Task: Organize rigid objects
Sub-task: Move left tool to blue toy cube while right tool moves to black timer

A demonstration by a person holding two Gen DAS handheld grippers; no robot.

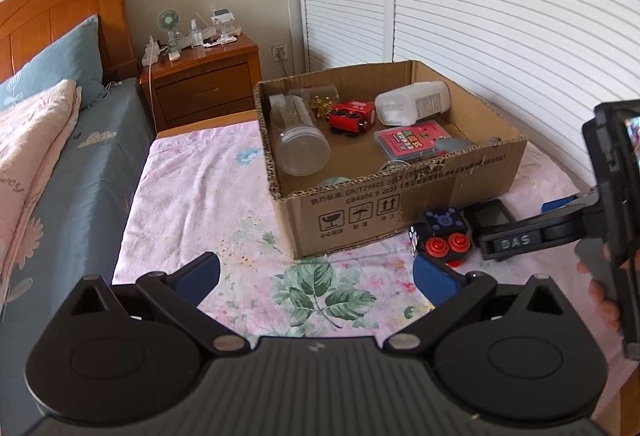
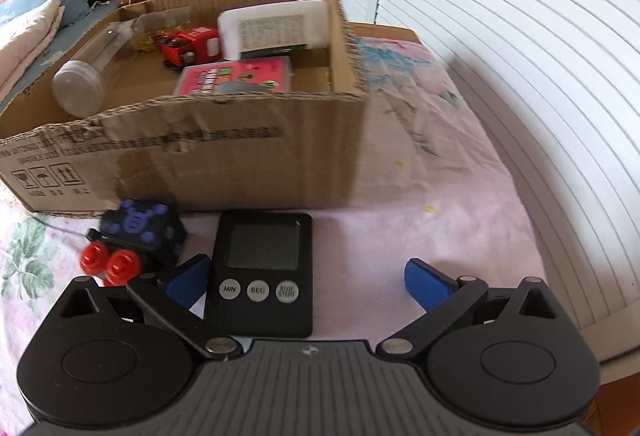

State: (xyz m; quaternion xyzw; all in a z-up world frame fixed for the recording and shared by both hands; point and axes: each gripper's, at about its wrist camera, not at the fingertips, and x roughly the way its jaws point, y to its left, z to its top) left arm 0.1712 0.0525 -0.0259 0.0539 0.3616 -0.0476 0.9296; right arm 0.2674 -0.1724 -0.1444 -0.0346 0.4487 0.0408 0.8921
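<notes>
A cardboard box (image 1: pixel 400 211) (image 2: pixel 200 163) sits on the flowered sheet. Inside lie a clear jar (image 1: pixel 298 139), a red toy car (image 1: pixel 352 115), a white bottle (image 1: pixel 412 101) and a pink card pack (image 1: pixel 412 139). In front of the box lie a black and blue toy with red wheels (image 1: pixel 440 236) (image 2: pixel 132 240) and a black digital timer (image 2: pixel 262 272). My right gripper (image 2: pixel 308 284) is open, low over the sheet, with the timer lying between its blue pads, nearer the left one. My left gripper (image 1: pixel 316 276) is open over bare sheet, its right pad close to the toy.
A bed with a blue pillow (image 1: pixel 52 63) and a pink quilt (image 1: pixel 32 139) lies to the left. A wooden nightstand (image 1: pixel 208 79) with a small fan stands behind. White louvred doors (image 1: pixel 500 15) run along the right. A hand (image 1: pixel 604 300) holds the right gripper's body.
</notes>
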